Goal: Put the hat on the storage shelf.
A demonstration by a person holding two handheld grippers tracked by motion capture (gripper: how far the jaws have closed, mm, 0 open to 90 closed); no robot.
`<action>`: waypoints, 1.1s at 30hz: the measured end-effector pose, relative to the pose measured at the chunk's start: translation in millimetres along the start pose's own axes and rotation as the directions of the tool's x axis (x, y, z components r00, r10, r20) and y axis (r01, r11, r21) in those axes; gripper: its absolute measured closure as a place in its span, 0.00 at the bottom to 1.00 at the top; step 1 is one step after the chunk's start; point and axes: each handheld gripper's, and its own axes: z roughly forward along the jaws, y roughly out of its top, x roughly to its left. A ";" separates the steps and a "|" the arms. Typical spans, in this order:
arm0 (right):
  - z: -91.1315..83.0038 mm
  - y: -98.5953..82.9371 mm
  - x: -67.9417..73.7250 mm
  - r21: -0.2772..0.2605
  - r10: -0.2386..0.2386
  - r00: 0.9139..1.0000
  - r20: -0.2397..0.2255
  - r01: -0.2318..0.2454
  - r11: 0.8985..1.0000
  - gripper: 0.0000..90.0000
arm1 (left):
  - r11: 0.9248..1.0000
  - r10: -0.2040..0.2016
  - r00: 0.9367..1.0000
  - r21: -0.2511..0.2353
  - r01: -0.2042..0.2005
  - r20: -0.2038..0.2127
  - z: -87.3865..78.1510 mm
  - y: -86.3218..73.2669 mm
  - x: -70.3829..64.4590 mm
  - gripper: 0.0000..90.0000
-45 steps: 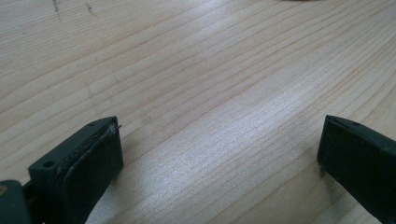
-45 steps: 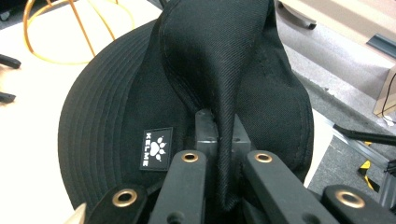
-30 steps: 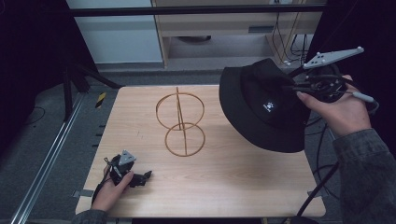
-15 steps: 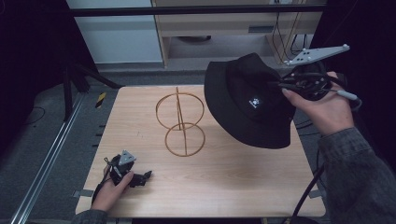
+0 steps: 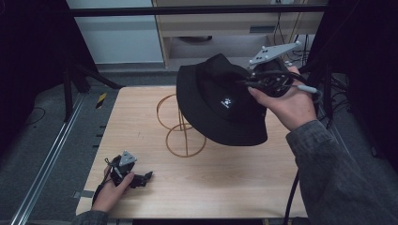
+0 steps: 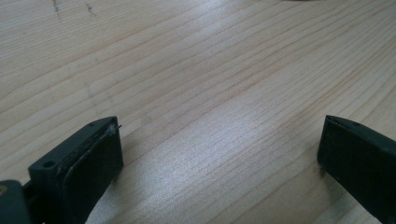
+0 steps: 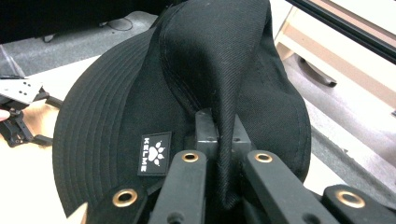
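my right claw [image 7: 219,140] pinches a fold of the soft, light black bucket hat [image 5: 220,105], above the wire stand [image 5: 180,126]'s 2 o'clock; the crown fold holds best. left claw [image 6: 219,154] gapes wide on the surface [image 5: 141,122].

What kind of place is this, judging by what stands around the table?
Probably a lab or workshop set up for recording. A light wooden table sits inside a black metal frame, loose cables hang behind it, and a beige cabinet stands on the grey carpeted floor.
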 end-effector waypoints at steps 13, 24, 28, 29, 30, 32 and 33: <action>28.5 18.6 10.1 0.019 -0.039 0.999 -0.028 0.040 0.999 0.98 | 1.000 0.000 1.000 0.000 0.000 0.000 0.0 0.0 0.0 0.00; 35.2 18.9 10.3 0.031 -0.043 0.998 -0.038 0.044 0.999 0.98 | 1.000 0.000 1.000 0.000 0.000 0.000 0.0 0.0 0.0 0.00; 42.2 22.6 9.9 0.031 -0.042 0.998 -0.044 0.044 0.999 0.98 | 1.000 0.000 1.000 0.000 0.000 0.000 0.0 0.0 0.0 0.00; 43.6 23.5 10.0 0.031 -0.044 0.998 -0.046 0.046 0.998 0.98 | 1.000 0.000 1.000 0.000 0.000 0.000 0.0 0.0 0.0 0.00; 45.4 25.0 10.3 0.032 -0.048 0.998 -0.049 0.049 0.998 0.98 | 1.000 0.000 1.000 0.000 0.000 0.000 0.0 0.0 0.0 0.00; 49.2 28.5 11.9 0.034 -0.050 0.997 -0.059 0.052 0.998 0.98 | 1.000 0.000 1.000 0.000 0.000 0.000 0.0 0.0 0.0 0.00; 51.3 30.4 12.7 0.037 -0.054 0.997 -0.062 0.056 0.998 0.98 | 1.000 0.000 1.000 0.000 0.000 0.000 0.0 0.0 0.0 0.00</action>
